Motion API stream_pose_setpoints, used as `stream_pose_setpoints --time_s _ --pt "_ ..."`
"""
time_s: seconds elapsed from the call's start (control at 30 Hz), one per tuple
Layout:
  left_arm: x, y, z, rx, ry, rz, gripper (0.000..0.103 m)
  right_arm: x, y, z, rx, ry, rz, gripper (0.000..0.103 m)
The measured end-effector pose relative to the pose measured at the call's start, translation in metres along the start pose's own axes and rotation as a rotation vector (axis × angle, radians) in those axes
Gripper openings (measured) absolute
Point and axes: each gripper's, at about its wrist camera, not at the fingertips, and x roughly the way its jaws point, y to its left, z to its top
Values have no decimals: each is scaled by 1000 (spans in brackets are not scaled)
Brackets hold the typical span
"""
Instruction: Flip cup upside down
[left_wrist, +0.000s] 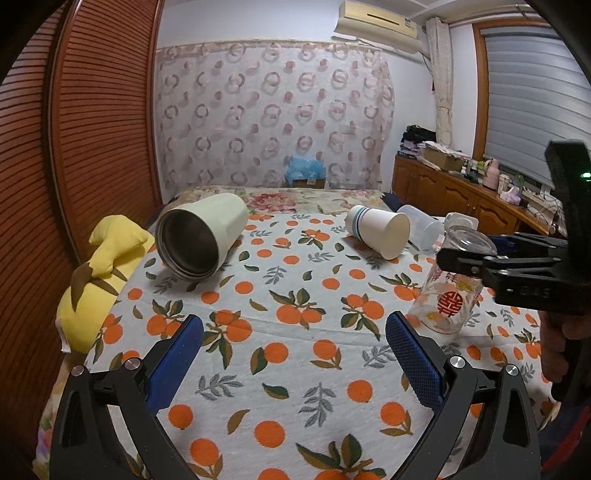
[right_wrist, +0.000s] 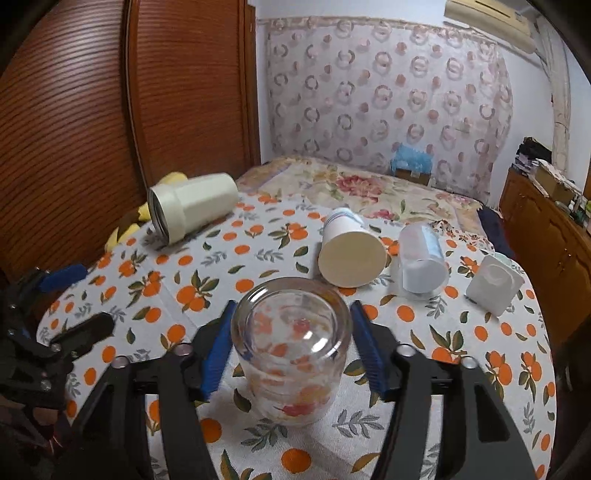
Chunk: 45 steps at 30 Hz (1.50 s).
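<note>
A clear glass cup (right_wrist: 291, 354) with red and orange prints stands upside down on the orange-patterned cloth (right_wrist: 207, 266). My right gripper (right_wrist: 291, 349) straddles it with the blue pads (right_wrist: 218, 354) slightly off the glass on both sides, so the jaws stand open. In the left wrist view the glass (left_wrist: 448, 291) is at the right with the right gripper (left_wrist: 491, 264) around its top. My left gripper (left_wrist: 293, 350) is open and empty above the cloth, left of the glass.
A cream steel tumbler (left_wrist: 199, 234) lies on its side at the far left beside a yellow plush toy (left_wrist: 98, 280). A paper cup (left_wrist: 378, 230), a clear plastic cup (right_wrist: 421, 262) and a white lid-like piece (right_wrist: 493, 282) lie behind the glass. Wooden louvred doors (left_wrist: 92, 129) stand left.
</note>
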Motion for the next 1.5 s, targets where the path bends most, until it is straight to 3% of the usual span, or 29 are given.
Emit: stream_pose_setpoints --time_s 0.13,0.3,0.47,1.5 --pt "0 -13 6 15 -7 9 95 -23 -11 -11 54 -51 -19 81" --pt "-3 -29 12 14 -36 15 95 -53 -23 -26 100 -139 -82 101" --pt "-10 -42 17 5 -68 18 95 -70 -30 -38 120 -178 -133 101" --pt "-19 -49 17 0 -81 31 95 -79 -38 -56 162 -207 -148 101"
